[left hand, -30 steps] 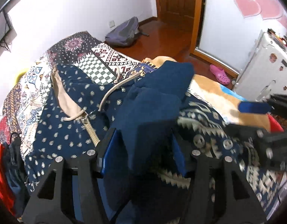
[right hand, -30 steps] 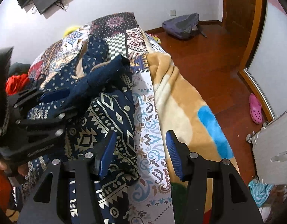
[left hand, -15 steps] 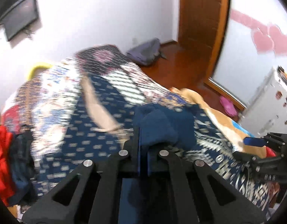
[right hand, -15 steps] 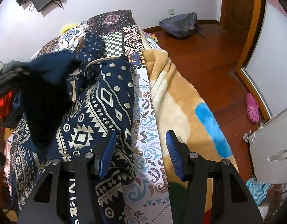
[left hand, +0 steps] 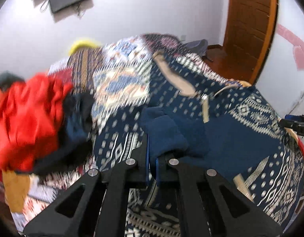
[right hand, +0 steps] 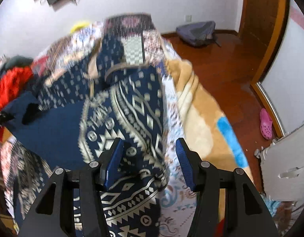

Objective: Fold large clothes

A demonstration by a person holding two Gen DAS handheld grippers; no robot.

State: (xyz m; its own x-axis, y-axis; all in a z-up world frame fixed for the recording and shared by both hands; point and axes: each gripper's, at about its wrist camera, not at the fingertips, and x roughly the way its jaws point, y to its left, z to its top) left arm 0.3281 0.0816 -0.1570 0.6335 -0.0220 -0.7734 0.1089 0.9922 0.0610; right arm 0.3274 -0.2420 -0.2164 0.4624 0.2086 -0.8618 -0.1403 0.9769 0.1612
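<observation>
A large navy hooded jacket (left hand: 240, 122) with white patterns and a beige hood lining lies spread on the bed. My left gripper (left hand: 152, 158) is shut on its plain navy cuff (left hand: 161, 134), with the sleeve stretched across the jacket body. In the right wrist view the same jacket (right hand: 132, 108) lies below my right gripper (right hand: 150, 154), which is open and empty just above the patterned fabric. The plain navy sleeve (right hand: 53, 126) runs off to the left there. The right gripper also shows at the right edge of the left wrist view (left hand: 296, 124).
A red garment pile (left hand: 25, 118) sits at the bed's left side. A tan and blue blanket (right hand: 207, 122) hangs over the right edge. A grey backpack (right hand: 197, 31) and a pink shoe (right hand: 266, 122) lie on the wooden floor. A white cabinet (right hand: 286, 162) stands at right.
My left gripper closed on the navy cuff and carried the sleeve leftward across the jacket toward the red pile. The right gripper stayed open over the patterned fabric.
</observation>
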